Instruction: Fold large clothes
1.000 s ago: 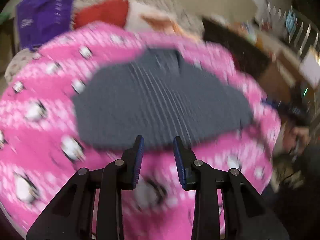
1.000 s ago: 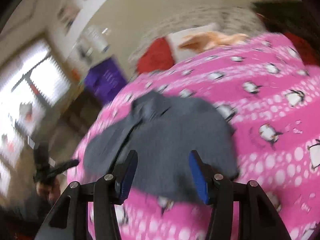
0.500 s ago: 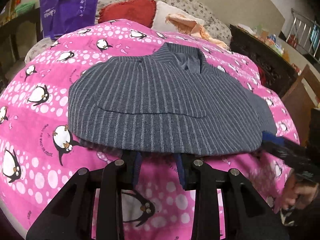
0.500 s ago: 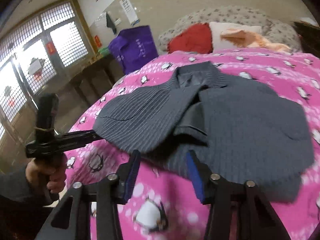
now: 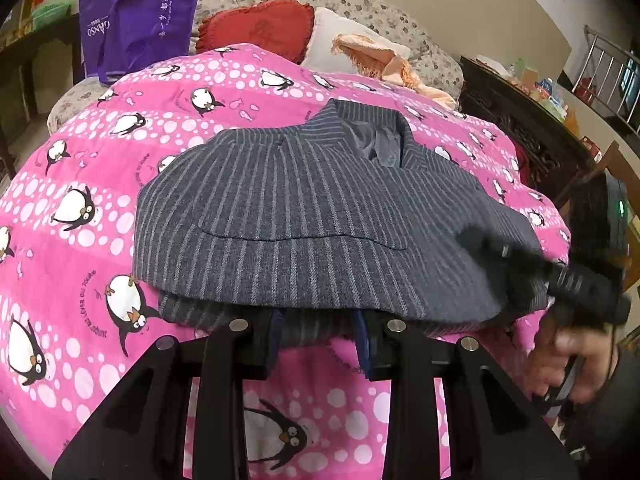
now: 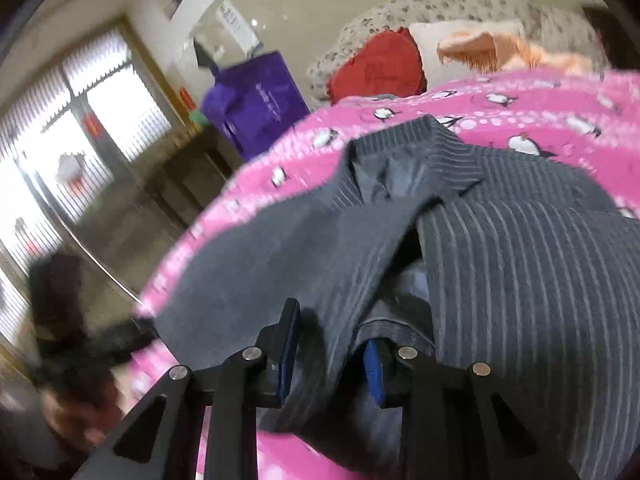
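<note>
A grey pinstriped jacket (image 5: 304,220) lies folded over on a pink penguin blanket (image 5: 80,160), collar at the far side. My left gripper (image 5: 319,336) stands open at the jacket's near hem, its tips tucked under the top layer with the lower hem between them. In the right wrist view the jacket (image 6: 500,280) fills the foreground. My right gripper (image 6: 330,344) is closing, and a thick fold of the jacket's edge fills the gap between its blue pads (image 6: 289,344). A hand holds that right tool, blurred, at the jacket's right corner (image 5: 560,276).
A red cushion (image 5: 260,28), a white pillow with an orange cloth (image 5: 372,56) and a purple bag (image 5: 136,16) sit at the bed's far end. Dark wooden furniture (image 5: 520,120) runs along the right side. Windows and a floor lie to the left (image 6: 80,140).
Both grippers have come in to the jacket's edges. The left tips slid under the near hem. The right jaws narrowed and now have a fold of the jacket between them.
</note>
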